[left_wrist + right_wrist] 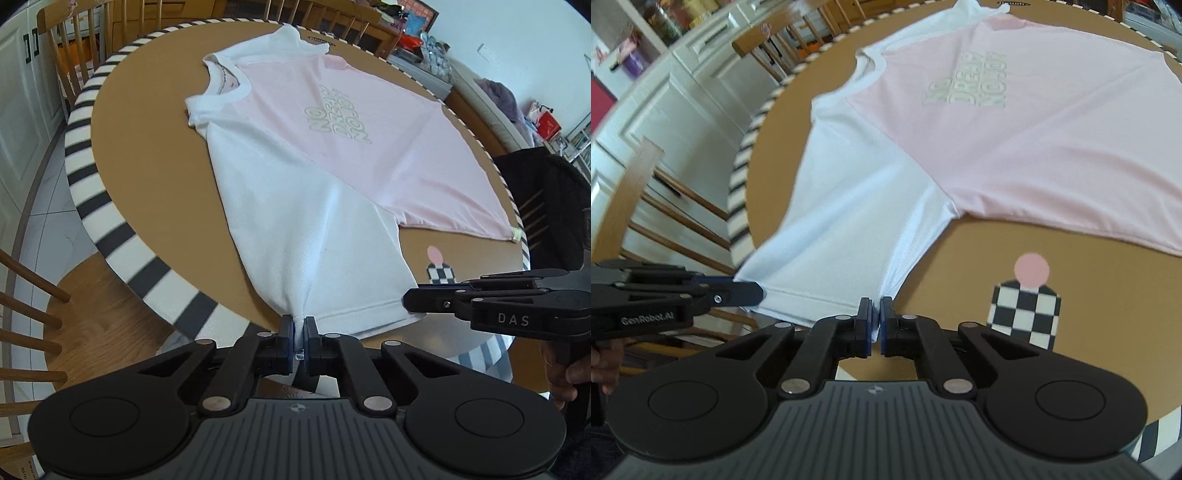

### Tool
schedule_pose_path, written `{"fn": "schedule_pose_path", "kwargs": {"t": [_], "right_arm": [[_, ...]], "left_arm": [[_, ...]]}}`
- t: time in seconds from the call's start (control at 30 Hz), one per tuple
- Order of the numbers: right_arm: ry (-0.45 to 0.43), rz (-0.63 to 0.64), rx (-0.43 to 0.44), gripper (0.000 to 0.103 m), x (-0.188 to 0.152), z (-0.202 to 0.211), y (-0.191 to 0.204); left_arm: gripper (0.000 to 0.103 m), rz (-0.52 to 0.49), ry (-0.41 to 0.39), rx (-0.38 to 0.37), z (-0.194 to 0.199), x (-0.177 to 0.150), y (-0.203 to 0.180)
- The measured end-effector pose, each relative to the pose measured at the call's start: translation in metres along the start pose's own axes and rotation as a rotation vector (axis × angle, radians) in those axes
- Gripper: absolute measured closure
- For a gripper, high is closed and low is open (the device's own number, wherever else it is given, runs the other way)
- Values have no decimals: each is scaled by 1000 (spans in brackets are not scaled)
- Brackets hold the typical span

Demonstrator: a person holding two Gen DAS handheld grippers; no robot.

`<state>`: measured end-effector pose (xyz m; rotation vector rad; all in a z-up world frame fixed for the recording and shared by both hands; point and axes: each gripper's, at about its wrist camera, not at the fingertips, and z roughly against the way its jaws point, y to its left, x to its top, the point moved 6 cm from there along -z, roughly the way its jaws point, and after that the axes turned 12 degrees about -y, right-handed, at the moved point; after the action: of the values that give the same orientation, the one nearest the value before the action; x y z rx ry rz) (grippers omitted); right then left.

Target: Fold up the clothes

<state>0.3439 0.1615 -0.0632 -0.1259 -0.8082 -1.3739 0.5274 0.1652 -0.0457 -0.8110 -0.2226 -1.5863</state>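
- A pink and white T-shirt (332, 147) is seen spread flat, print side up, on a round brown counter (147, 147) with a black-and-white striped rim.
- The shirt's collar (225, 79) lies at the far side of the counter; its long white sleeve (314, 258) runs from the shirt body toward the near rim.
- The hem of that sleeve is held at two places. The left claw (300, 325) is clamped on the sleeve's near-left corner, with white cloth bunched between its pads.
- The right claw (875, 314) is closed on the sleeve's other corner, on the side toward the shirt body, with a thin fold of cloth pinched between its pads.
- Each claw is visible in the other's camera, at the opposite end of the sleeve hem.
- A checkered marker (1027, 314) with a pink dot is seen on the counter, just beside the sleeve and near the right claw.
- The step in hand is judged to be the first fold: the sleeve has been gripped and is about to be carried over the shirt body.
- The next move is judged to call for both corners being lifted together and laid across the pink panel, with the hem kept taut so that no creases are formed.
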Motion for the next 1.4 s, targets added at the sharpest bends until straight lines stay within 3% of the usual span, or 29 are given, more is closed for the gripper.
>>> {"fn": "schedule_pose_path", "kwargs": {"t": [0.1,0.23,0.3,0.4,0.5,0.57,0.6,0.7,0.73,0.8,0.9,1.03,1.1,1.13,1.2,1.27,1.4], "right_arm": [[-50,-3,25,99,34,11,-3],[-99,2,42,98,87,7,-22],[-96,-14,39,98,115,-11,-43],[-54,-60,33,98,151,-51,-79],[8,-140,17,89,169,-93,-110],[2,-189,-22,75,177,-106,-130],[-29,-191,-33,70,178,-103,-135],[-120,-134,-27,69,174,-82,-136],[-149,-105,-18,71,171,-73,-133],[-156,1,47,75,156,-66,-112],[-117,136,129,75,135,-82,-80],[-144,93,109,77,138,-114,-81],[-155,57,64,78,142,-125,-95],[-165,52,46,89,147,-127,-104],[-174,38,18,88,151,-123,-113],[-187,36,-7,80,150,-108,-117],[-131,80,31,76,123,-71,-109]], "left_arm": [[97,-34,-45,-3,8,33,-8],[97,-122,-119,16,-13,102,-24],[97,-144,-134,24,-40,137,-30],[97,-162,-96,56,-94,178,-29],[92,-156,-19,114,-150,196,-19],[87,-129,14,155,-169,199,-5],[80,-120,-12,174,-166,203,0],[53,-114,-131,189,-136,205,14],[52,-110,-165,193,-126,202,17],[52,-92,-181,160,-110,189,22],[52,-101,-122,50,-112,150,11],[54,-186,-30,117,-127,108,5],[53,-175,-51,128,-123,99,10],[53,-168,-52,130,-121,96,11],[53,-165,-50,134,-115,93,16],[53,-139,-53,142,-110,90,23],[52,-49,-70,118,-100,90,36]]}}
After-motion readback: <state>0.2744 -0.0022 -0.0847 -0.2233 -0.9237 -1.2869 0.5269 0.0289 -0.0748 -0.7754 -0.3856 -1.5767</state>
